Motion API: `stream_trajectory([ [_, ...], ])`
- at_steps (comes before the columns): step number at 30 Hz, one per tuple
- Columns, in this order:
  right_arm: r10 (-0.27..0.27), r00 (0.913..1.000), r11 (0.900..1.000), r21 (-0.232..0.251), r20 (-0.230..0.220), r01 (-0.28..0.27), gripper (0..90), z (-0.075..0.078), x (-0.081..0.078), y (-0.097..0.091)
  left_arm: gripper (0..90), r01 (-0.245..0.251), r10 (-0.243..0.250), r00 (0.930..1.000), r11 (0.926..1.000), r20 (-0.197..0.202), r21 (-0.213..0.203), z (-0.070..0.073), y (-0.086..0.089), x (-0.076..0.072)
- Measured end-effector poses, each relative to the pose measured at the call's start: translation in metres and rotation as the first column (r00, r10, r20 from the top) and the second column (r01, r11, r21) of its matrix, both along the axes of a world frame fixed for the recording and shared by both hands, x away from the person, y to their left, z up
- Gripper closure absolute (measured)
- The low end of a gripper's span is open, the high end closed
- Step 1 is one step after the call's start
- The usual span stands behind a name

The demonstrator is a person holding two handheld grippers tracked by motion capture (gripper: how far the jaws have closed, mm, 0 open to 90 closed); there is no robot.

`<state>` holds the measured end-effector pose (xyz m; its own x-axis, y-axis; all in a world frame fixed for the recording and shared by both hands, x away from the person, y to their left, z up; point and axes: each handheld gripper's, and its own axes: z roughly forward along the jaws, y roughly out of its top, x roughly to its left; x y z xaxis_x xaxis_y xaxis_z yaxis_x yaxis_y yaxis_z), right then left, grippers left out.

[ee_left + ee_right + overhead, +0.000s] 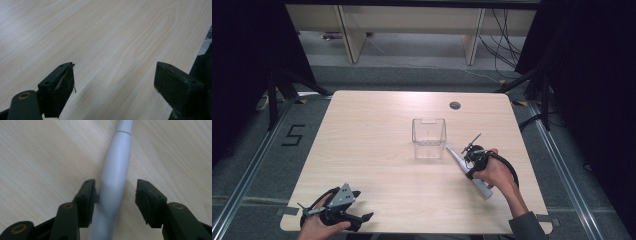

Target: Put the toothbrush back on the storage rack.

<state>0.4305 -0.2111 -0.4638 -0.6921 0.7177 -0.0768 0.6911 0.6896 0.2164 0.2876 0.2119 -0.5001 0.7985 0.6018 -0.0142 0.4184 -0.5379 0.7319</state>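
Observation:
A long grey pen-shaped tube (455, 155) lies flat on the wooden table (372, 145), angled toward the person, just right of a clear plastic box (429, 138). My right gripper (469, 163) is lowered over the tube's middle. In the right gripper view the tube (115, 165) runs up between the jaws of the right gripper (116, 185), which is open; the left pad touches the tube and the right pad stands apart from it. My left gripper (363, 205) rests near the table's front left corner, and the left gripper (113, 68) is open over bare wood.
The clear box stands upright and looks empty, near the table's middle. A round cable hole (455, 105) sits at the back right of the table. Wooden shelving legs (352, 40) and cables lie on the floor beyond.

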Motion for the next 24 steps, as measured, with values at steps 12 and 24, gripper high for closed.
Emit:
stream_trajectory([
  [12,0.004,0.9985,0.9994,-0.035,-0.054,-0.005,56.0,-0.003,0.011,0.004,16.0,0.009,-0.009,0.9996,0.9998,0.026,0.016,0.001,0.001,0.001],
  [24,-0.005,0.9898,0.9976,-0.069,-0.142,-0.005,65.6,-0.006,0.019,0.01,16.0,0.009,-0.01,0.9998,0.9998,0.017,0.015,0.0,0.0,0.001],
])
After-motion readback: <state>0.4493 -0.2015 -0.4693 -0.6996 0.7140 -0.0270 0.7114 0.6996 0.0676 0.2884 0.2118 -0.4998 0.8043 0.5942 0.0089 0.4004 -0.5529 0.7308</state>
